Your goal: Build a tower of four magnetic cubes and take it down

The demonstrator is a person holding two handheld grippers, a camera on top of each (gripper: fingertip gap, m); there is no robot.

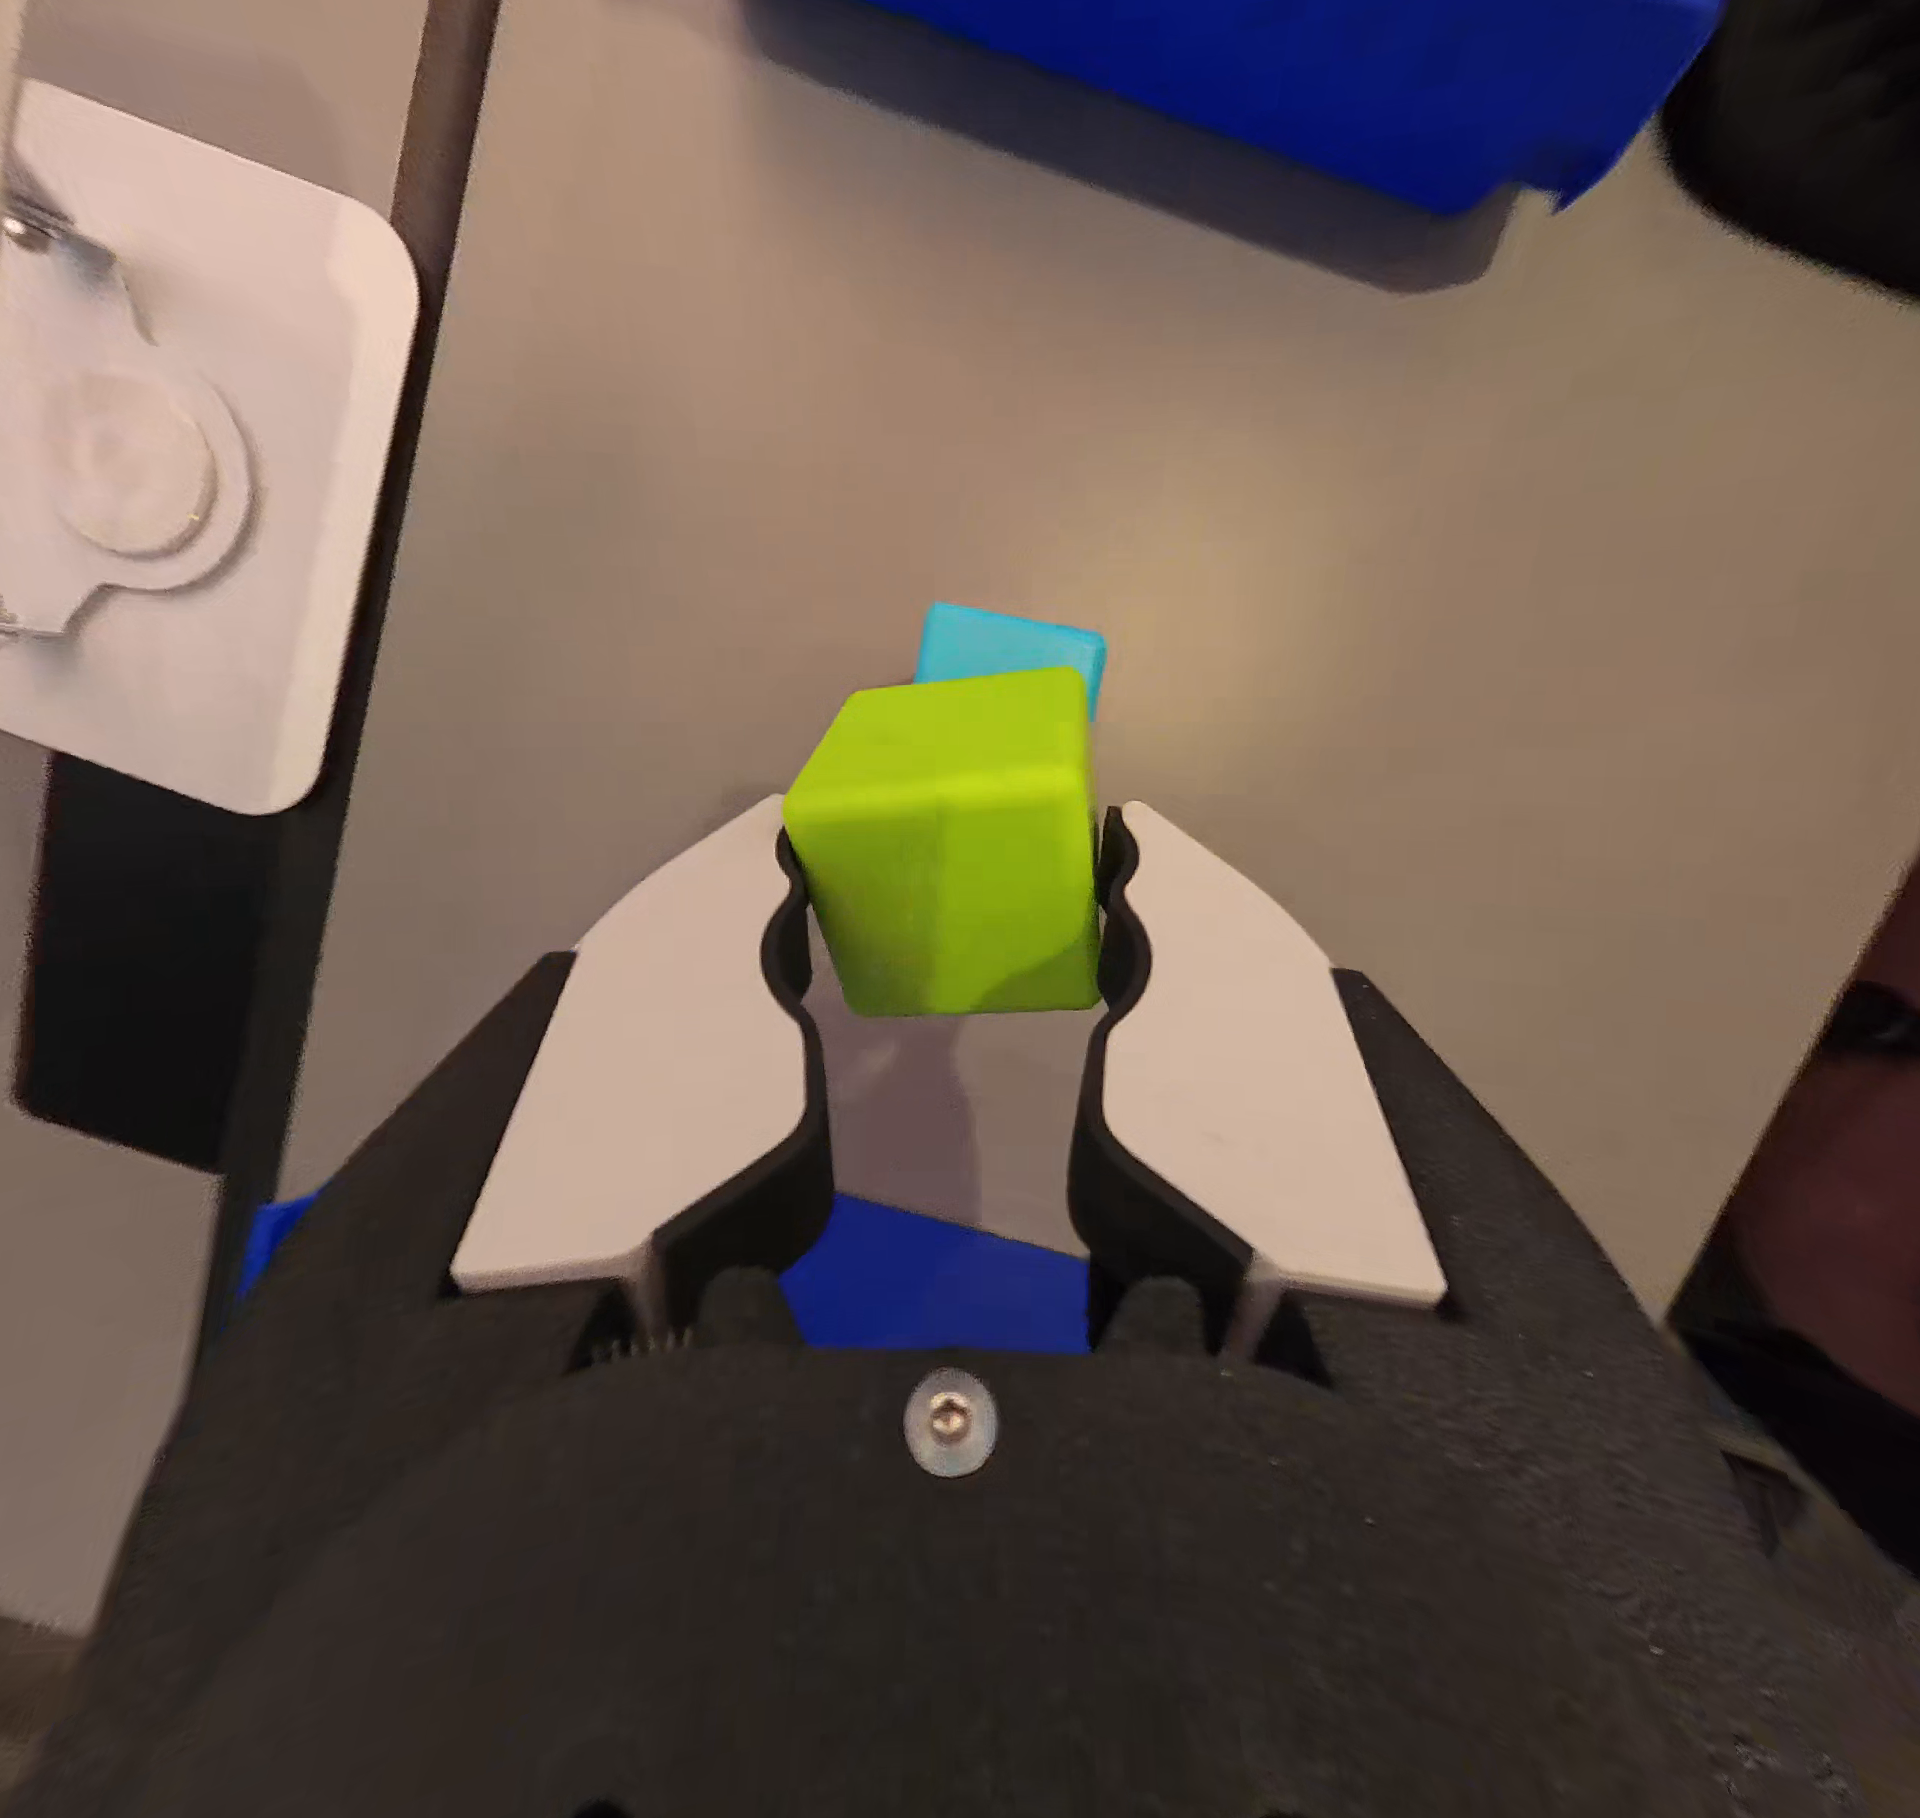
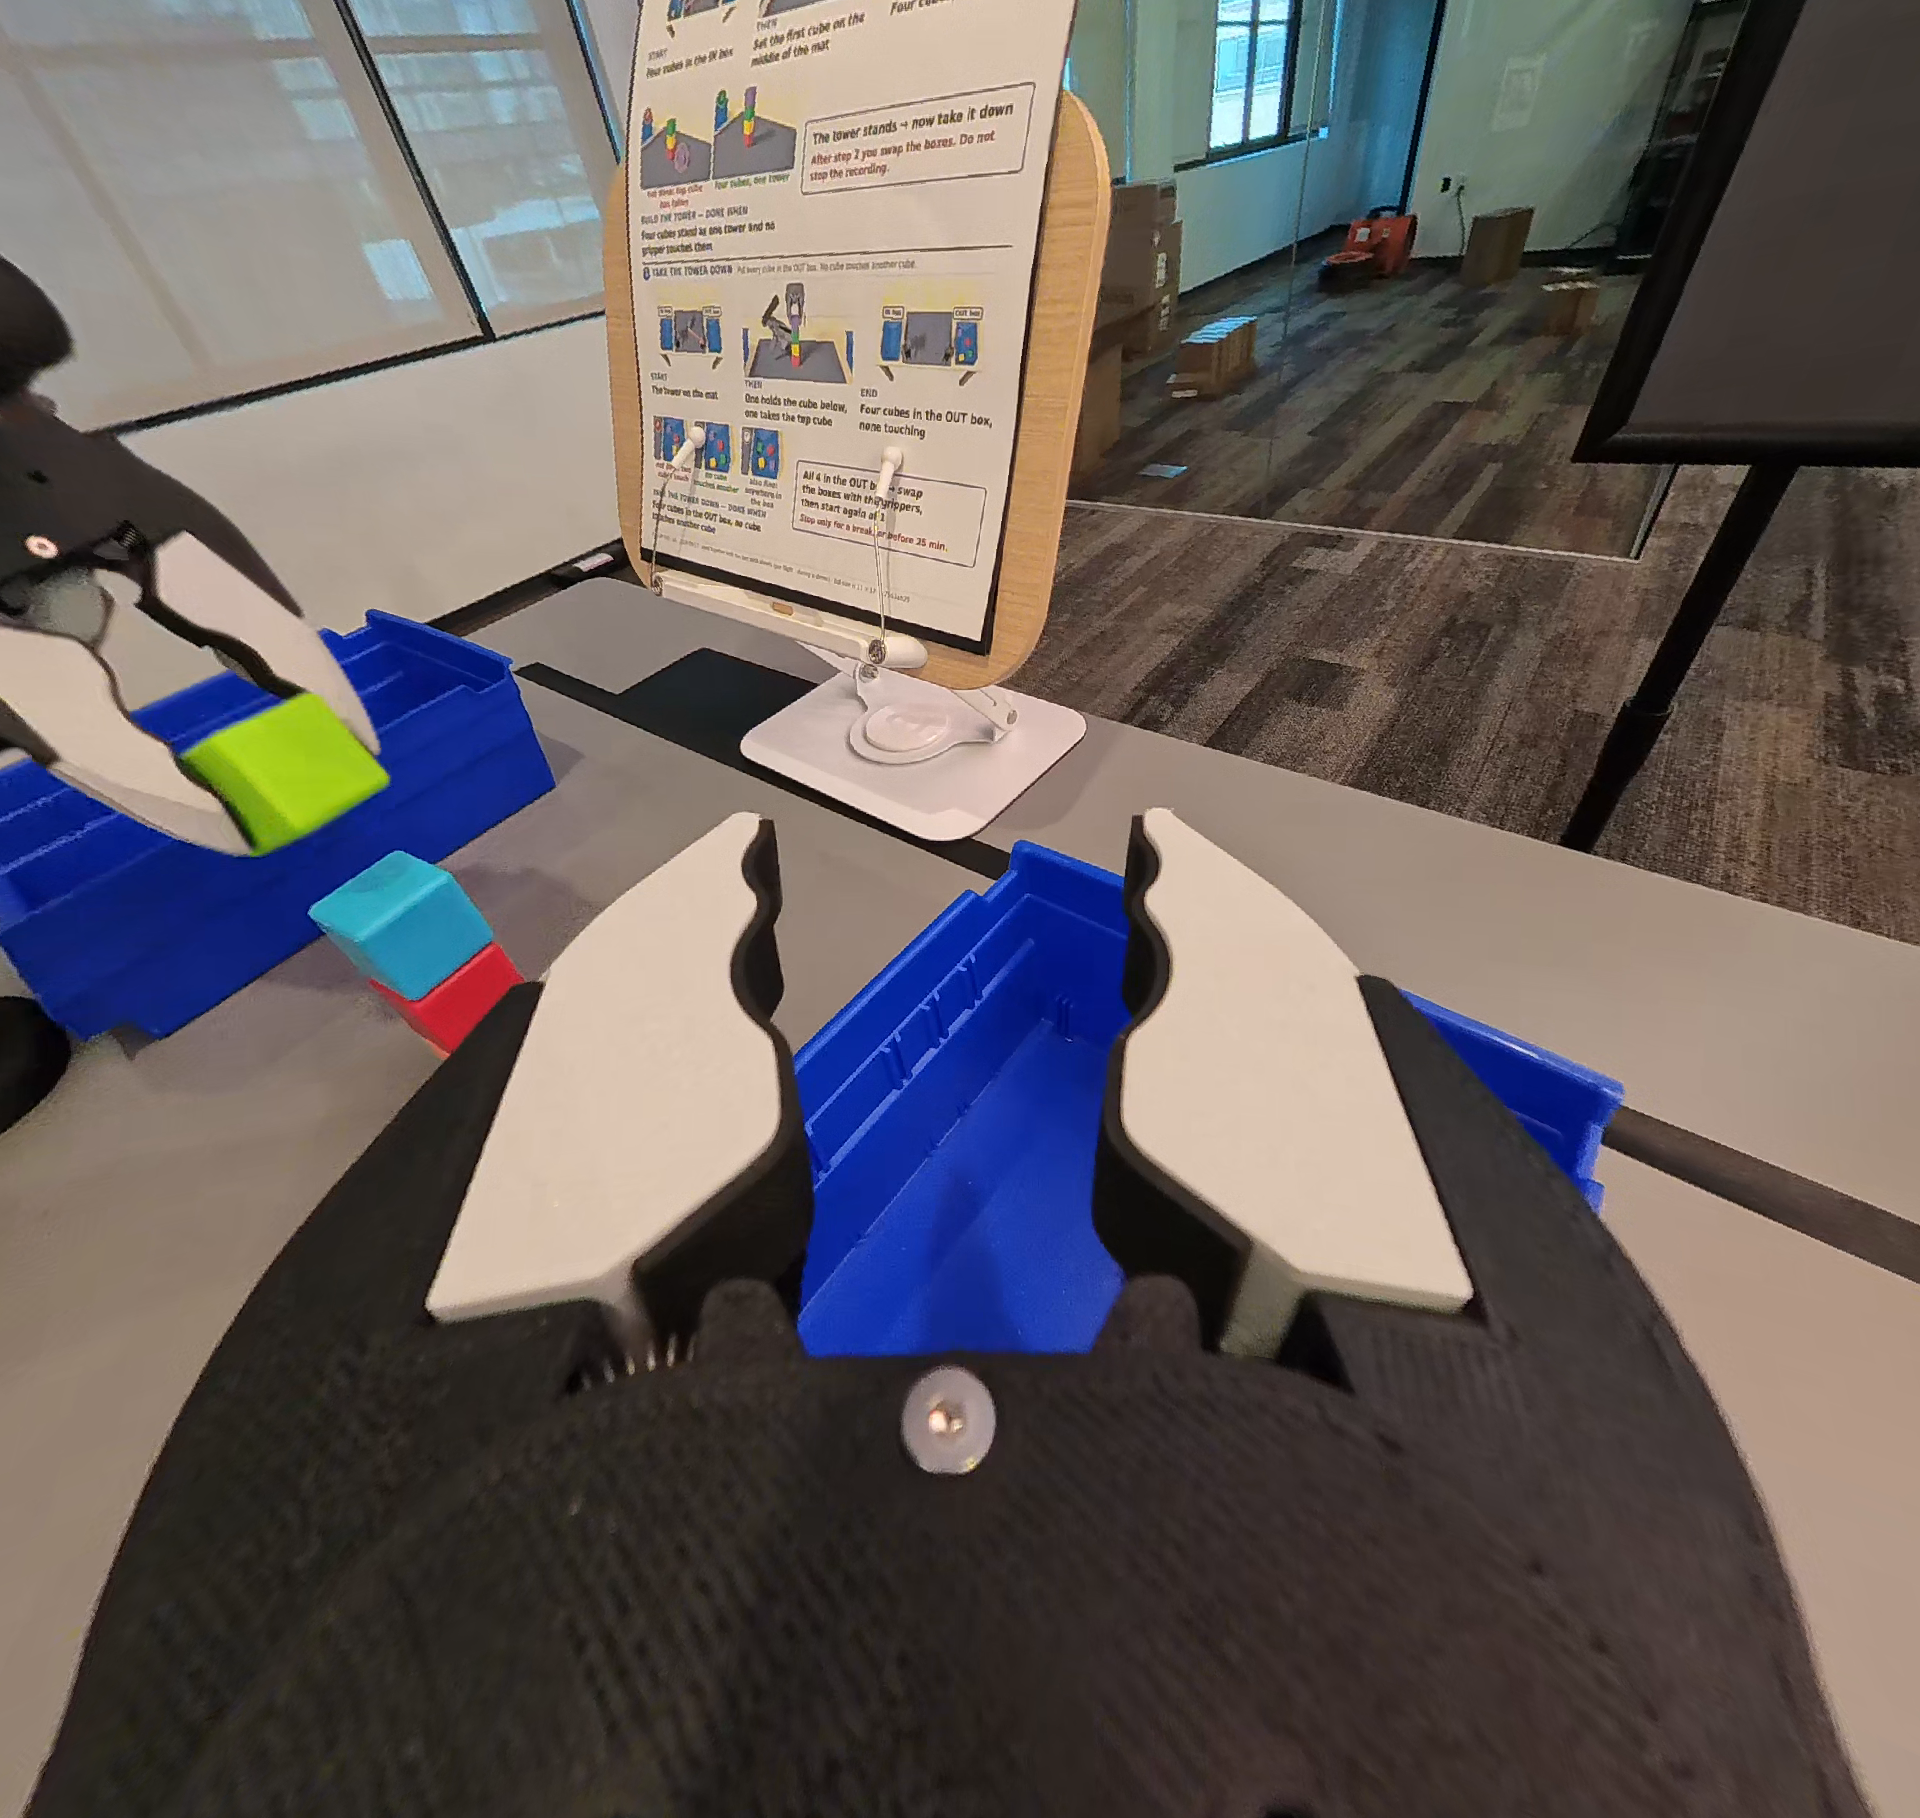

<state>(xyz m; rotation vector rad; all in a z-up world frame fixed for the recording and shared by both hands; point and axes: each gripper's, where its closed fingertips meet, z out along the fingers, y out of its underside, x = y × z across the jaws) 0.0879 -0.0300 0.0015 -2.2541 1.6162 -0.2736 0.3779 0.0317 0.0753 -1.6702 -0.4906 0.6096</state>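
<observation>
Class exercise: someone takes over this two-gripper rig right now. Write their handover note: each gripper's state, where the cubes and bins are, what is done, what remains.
Left gripper: shut on the green cube, held in the air above the stack.
Right gripper: open, empty, over the near blue bin.
Stack: light blue cube sits on the red cube on the grey table. A second blue bin lies behind it.
Done: two cubes stacked. A fourth cube is not in view.
Left: probably seat the green cube, add the fourth, then take the tower down.
</observation>
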